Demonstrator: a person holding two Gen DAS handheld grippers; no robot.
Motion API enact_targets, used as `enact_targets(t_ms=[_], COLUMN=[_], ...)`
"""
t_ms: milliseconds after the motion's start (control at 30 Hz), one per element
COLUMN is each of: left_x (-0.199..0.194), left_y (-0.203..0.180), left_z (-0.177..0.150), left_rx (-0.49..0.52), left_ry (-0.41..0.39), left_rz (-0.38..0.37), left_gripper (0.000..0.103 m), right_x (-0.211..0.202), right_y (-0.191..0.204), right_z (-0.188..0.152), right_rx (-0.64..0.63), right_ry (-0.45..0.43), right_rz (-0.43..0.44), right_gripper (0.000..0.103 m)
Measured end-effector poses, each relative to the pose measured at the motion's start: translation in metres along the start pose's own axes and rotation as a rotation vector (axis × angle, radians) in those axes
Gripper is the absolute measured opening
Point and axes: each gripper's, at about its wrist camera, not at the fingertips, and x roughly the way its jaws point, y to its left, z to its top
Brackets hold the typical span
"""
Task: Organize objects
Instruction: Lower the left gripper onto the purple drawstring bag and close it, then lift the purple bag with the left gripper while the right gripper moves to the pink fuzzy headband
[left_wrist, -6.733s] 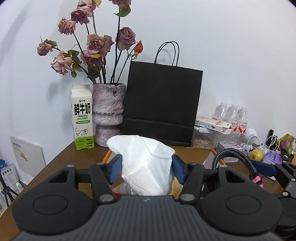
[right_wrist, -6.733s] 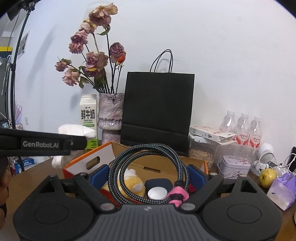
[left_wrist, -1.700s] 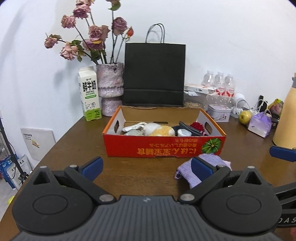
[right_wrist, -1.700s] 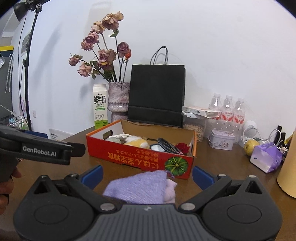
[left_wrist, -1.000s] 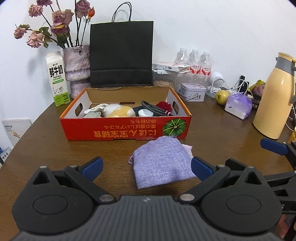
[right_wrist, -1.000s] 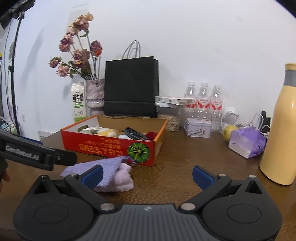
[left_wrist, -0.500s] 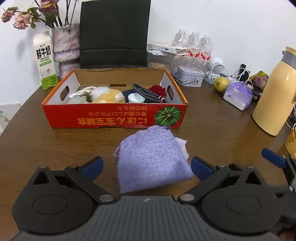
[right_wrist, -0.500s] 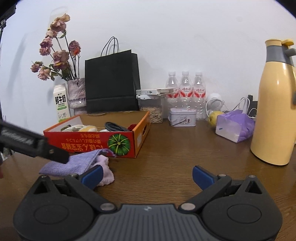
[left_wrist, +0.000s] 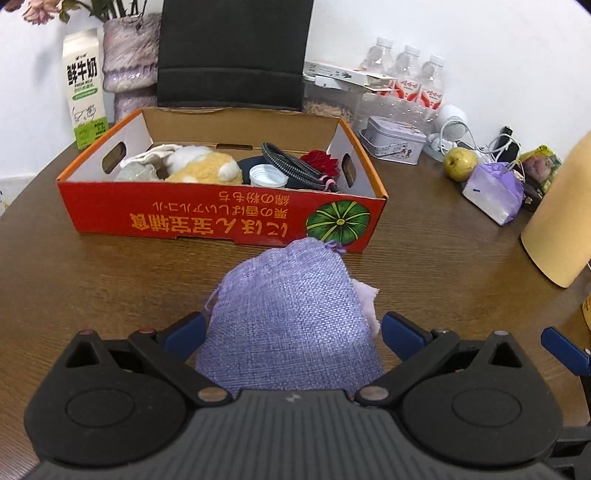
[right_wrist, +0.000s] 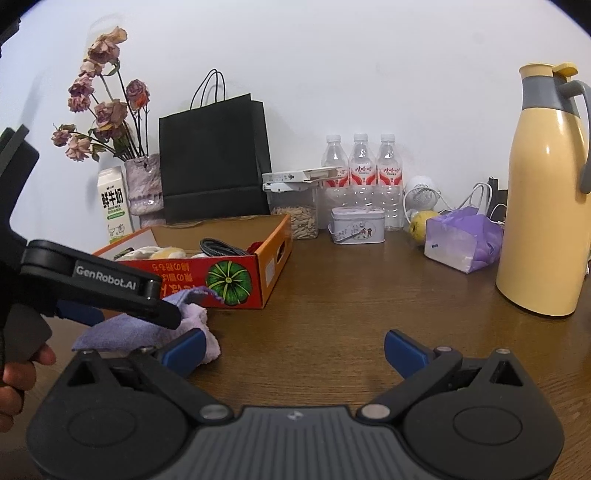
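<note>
Several things already lie inside the red-and-orange cardboard box (left_wrist: 221, 218) printed with a green pumpkin: a yellow-and-white plush toy (left_wrist: 207, 168), a white round cap (left_wrist: 267, 174), a coiled black braided cable (left_wrist: 295, 168), something dark red (left_wrist: 321, 160) at the box's right end, and a pale crumpled item (left_wrist: 147, 158) at its left end that I cannot identify. One piece is not yet in — a lilac woven drawstring pouch (left_wrist: 291, 317), lying flat on the brown wooden table (left_wrist: 443, 258) just in front of the box's long printed wall, its top edge nearly touching that wall, with a scrap of paler pink cloth (left_wrist: 365, 295) showing at its right side. The left gripper (left_wrist: 291, 330) is spread wide and straddles the pouch, one blue pad at each side; the pads look close to the fabric, but no pinch shows. The right gripper (right_wrist: 293, 347) is also wide and empty, hovering over bare table to the right of the box, well clear of it. Judging by this layout, the sorting seems mostly done — closing on the pouch, lifting it over the front wall and dropping it among the rest looks like the remaining work. Whether the tall yellow thermos (right_wrist: 543, 192), the lilac paper packet (right_wrist: 461, 243) or the small printed tin (right_wrist: 356, 225) beyond the box's right end belong to the job, I cannot tell.
</note>
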Motion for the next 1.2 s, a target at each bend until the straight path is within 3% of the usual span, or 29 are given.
enact_targets(t_ms=[267,400,500,667,700,900,1200], left_x=[0.007,0.005,0.004,-0.004,-0.006,-0.023,-0.058], left_y=[-0.001,-0.001,0.001,0.004,0.005,0.015,0.04], left_z=[-0.007,-0.01,-0.012,-0.017,-0.018,-0.024,-0.035], left_rx=[-0.002,0.008,0.013,0.037,0.043,0.071,0.1], left_ry=[0.014,0.007,0.005,-0.01,-0.017,-0.072,-0.204], left_rz=[-0.008,-0.018,-0.031,-0.041,-0.041,-0.042,-0.014], left_gripper=[0.103,0.098,0.09,0.068,0.059,0.036,0.029], right_x=[0.003,0.003,0.004,0.005,0.005,0.006,0.009], right_y=[0.0,-0.001,-0.001,-0.001,-0.001,-0.003,-0.003], right_z=[-0.001,-0.001,-0.001,-0.001,-0.001,-0.002,-0.004], right_rx=[0.002,0.005,0.005,0.009,0.01,0.012,0.01], right_ry=[0.01,0.014,0.017,0.022,0.022,0.028,0.045], right_rz=[-0.002,-0.004,-0.005,-0.008,-0.008,-0.009,-0.018], right_gripper=[0.103,0.103,0.103,0.103,0.103,0.103,0.103])
